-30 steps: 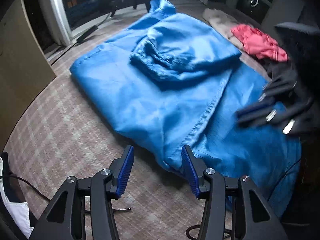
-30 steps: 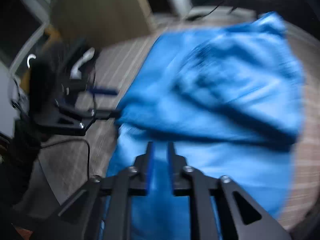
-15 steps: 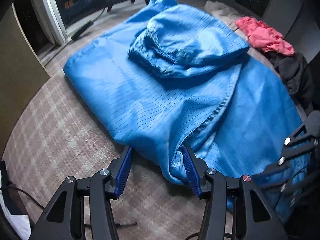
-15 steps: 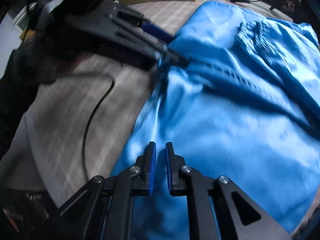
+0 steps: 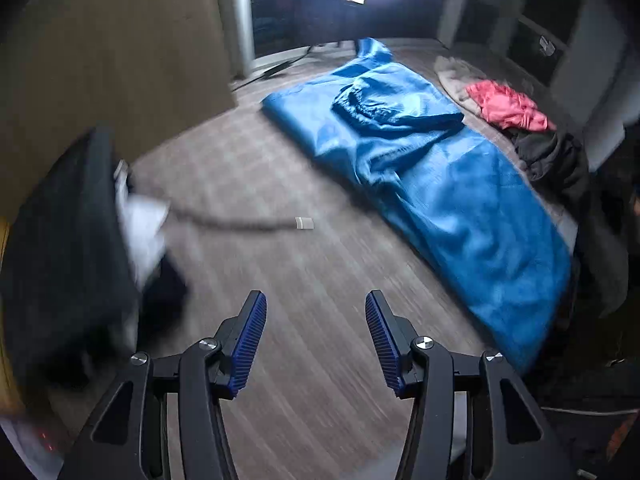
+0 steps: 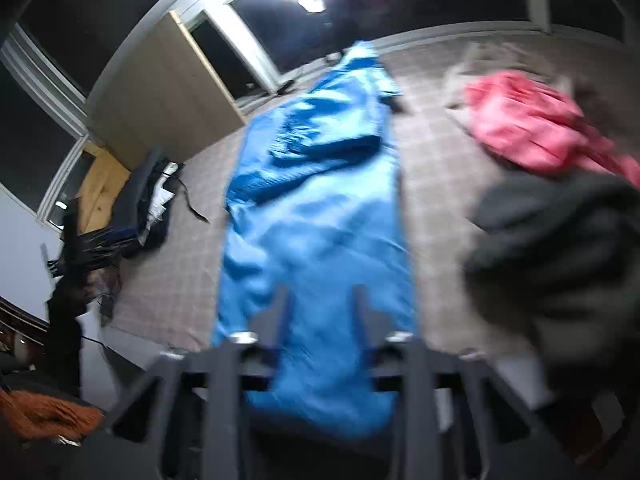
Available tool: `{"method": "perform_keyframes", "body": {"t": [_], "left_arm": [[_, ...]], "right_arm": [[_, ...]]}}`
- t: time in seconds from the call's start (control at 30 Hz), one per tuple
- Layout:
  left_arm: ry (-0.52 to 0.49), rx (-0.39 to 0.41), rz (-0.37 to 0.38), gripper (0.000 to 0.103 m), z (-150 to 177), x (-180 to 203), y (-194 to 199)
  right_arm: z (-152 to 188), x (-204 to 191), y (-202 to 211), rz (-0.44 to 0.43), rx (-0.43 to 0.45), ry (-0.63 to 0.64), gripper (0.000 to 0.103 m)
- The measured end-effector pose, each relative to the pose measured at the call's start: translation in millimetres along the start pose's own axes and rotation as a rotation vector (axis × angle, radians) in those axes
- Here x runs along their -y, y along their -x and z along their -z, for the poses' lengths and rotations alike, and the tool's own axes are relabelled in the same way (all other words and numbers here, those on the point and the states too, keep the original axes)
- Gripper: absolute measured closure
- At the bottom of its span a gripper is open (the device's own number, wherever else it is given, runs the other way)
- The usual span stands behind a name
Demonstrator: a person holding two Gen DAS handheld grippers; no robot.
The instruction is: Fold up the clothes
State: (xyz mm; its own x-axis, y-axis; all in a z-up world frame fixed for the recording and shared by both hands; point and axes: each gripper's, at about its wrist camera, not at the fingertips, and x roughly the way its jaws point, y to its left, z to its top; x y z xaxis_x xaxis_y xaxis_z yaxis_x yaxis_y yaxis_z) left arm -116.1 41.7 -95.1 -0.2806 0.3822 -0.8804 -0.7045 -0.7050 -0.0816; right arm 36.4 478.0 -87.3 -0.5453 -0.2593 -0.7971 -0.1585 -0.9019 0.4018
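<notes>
**Blue garment laid out long on the checked cover, both tongs empty**

Where the checked, woven cover (image 5: 280,280) is spread, a blue garment (image 5: 440,184) of thin, glossy, faintly striped cloth is seen lying in a long, narrow, folded band, with a gathered, elastic-edged part bunched on top near its far end. Beside it, a crumpled pink-red garment (image 5: 506,106) and a dark grey-black heap (image 5: 552,156) are piled on a pale beige cloth (image 5: 452,76). A dark cable ending in a small silvery plug (image 5: 304,223) is stretched across the cover.

The left gripper (image 5: 316,336) is held about half open over bare cover, its ribbed blue pads (image 5: 250,344) apart and nothing between them; the blue garment lies off to its right, untouched. The right gripper (image 6: 320,336) has just been opening; its jaws stand apart above the near end of the blue garment, and no cloth is seen pinched by them.

Much is smeared by motion: the right gripper's fingers are rendered as grey streaks, and the dark bundle with white cloth (image 5: 140,224) at the left cannot be identified. The near end of the garment is cut off behind the right gripper's frame. An orange knitted item (image 6: 44,408) is partly cropped at the edge.
</notes>
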Motion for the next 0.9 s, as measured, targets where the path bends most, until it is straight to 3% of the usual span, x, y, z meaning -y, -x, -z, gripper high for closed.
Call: {"method": "perform_keyframes", "body": {"t": [0.07, 0.17, 0.27, 0.4, 0.63, 0.9], "left_arm": [[0.045, -0.006, 0.023, 0.051, 31.9, 25.5, 8.7], [0.096, -0.028, 0.078, 0.051, 71.6, 78.9, 0.3], [0.095, -0.065, 0.144, 0.051, 104.1, 138.5, -19.5], [0.036, -0.132, 0.173, 0.051, 143.8, 214.8, -50.8], [0.043, -0.211, 0.165, 0.051, 170.3, 244.8, -108.6], [0.073, -0.199, 0.196, 0.046, 148.3, 244.4, -141.8]], "right_arm": [[24.6, 18.6, 11.2, 0.02, -0.005, -0.001, 0.052], [63.7, 45.1, -4.6, 0.02, -0.055, -0.02, 0.052], [102.3, 56.3, -21.7, 0.053, -0.134, 0.037, 0.052], [149.6, 61.9, -31.7, 0.074, -0.189, 0.141, 0.052], [173.9, 77.4, -81.1, 0.002, -0.243, 0.162, 0.049], [165.5, 79.2, -108.5, -0.02, -0.258, 0.251, 0.048]]}}
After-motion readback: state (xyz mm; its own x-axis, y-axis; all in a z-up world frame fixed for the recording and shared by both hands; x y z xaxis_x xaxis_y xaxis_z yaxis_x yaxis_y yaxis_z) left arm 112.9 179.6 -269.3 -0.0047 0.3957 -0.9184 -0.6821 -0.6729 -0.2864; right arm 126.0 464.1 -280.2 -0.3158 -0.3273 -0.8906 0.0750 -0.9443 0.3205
